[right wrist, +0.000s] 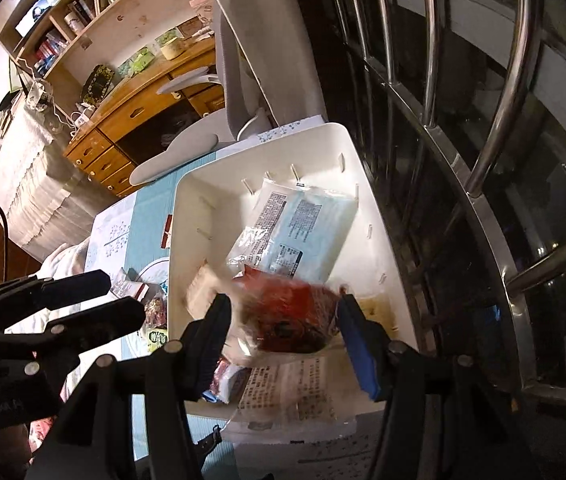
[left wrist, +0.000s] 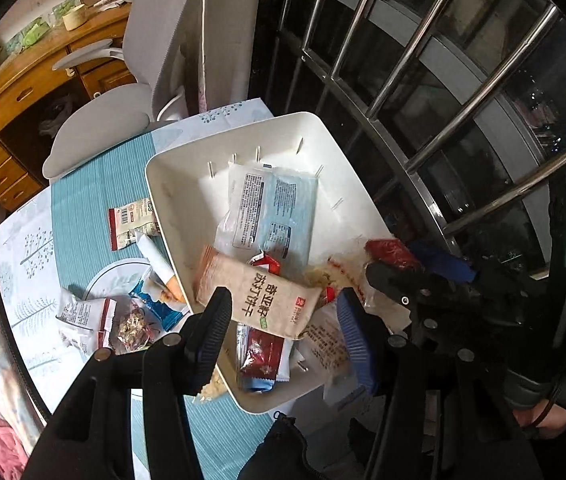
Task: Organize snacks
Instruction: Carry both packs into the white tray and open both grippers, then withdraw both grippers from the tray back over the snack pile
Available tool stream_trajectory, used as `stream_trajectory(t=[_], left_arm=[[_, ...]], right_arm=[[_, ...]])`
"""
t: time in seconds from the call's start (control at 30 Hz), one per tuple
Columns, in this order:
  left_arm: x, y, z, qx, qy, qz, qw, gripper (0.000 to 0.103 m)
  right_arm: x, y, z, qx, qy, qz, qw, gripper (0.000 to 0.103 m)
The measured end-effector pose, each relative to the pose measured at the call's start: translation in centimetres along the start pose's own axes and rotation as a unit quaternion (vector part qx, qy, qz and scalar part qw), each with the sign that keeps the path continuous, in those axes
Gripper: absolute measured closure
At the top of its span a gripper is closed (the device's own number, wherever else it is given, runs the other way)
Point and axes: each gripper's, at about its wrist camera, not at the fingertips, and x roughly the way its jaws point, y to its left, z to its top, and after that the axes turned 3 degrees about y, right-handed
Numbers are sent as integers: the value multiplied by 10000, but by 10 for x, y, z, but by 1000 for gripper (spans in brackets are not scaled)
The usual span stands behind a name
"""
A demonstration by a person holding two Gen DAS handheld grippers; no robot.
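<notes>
On a table spread with a teal striped runner point(left wrist: 83, 216) and a pale cloth printed with trees, a white bin point(left wrist: 171, 200) is seen from the left wrist view, set close to a dark window with steel bars point(left wrist: 423, 60). Inside the bin a large pale blue packet point(left wrist: 279, 204) lies flat toward the far side, with a tan cracker pack point(left wrist: 261, 296) printed in dark characters lying nearer and a red-and-blue wrapper point(left wrist: 261, 356) below it. The left gripper point(left wrist: 283, 336) is held above these with its jaws standing moderately apart, and nothing is seen pressed between the pads; the tan pack merely lies beneath them. Loose snacks point(left wrist: 123, 324) remain scattered on the cloth beside the bin, among them a red-and-white sachet point(left wrist: 129, 220). A grey chair point(left wrist: 123, 120) and a wooden desk point(left wrist: 23, 92) are seen beyond the table. From the right wrist view, the same bin point(right wrist: 191, 208) is seen with the blue packet point(right wrist: 299, 232) lying in it. A clear bag of dark red snacks point(right wrist: 287, 320), blurred, sits between the pads of the right gripper point(right wrist: 283, 336); whether the pads actually press on it cannot be told. A printed clear packet point(right wrist: 283, 392) lies at the bin's near edge. The left gripper point(right wrist: 95, 300) is visible at the left side, over the table.
</notes>
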Motion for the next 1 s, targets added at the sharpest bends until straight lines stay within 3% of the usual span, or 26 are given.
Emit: stream_trajectory(t=[0.07,0.13,0.3,0.53,0.87,1.0], left_arm=[[2,1,0,-40,33,-4,10000,49],[3,4,0,-81,52,-9,10000,49],[-1,11,-6,-162,33,-42,9999,49],[-13,28,-25,-310,-20,-32,9995,39],[-30,89,-78,-841,94,108,9964,35],[-43,114,-98,-890,114,141,9959,28]], right_arm=[[2,1,1,-78,17,-160,9998,34],[2,0,0,-51,0,-130,9999,29],[3,2,-3,121,58,29,9999,29],[3,15,-11,321,175,97,9993,29],[10,62,-34,405,356,97,9985,29],[11,83,-47,564,353,114,9977,28]])
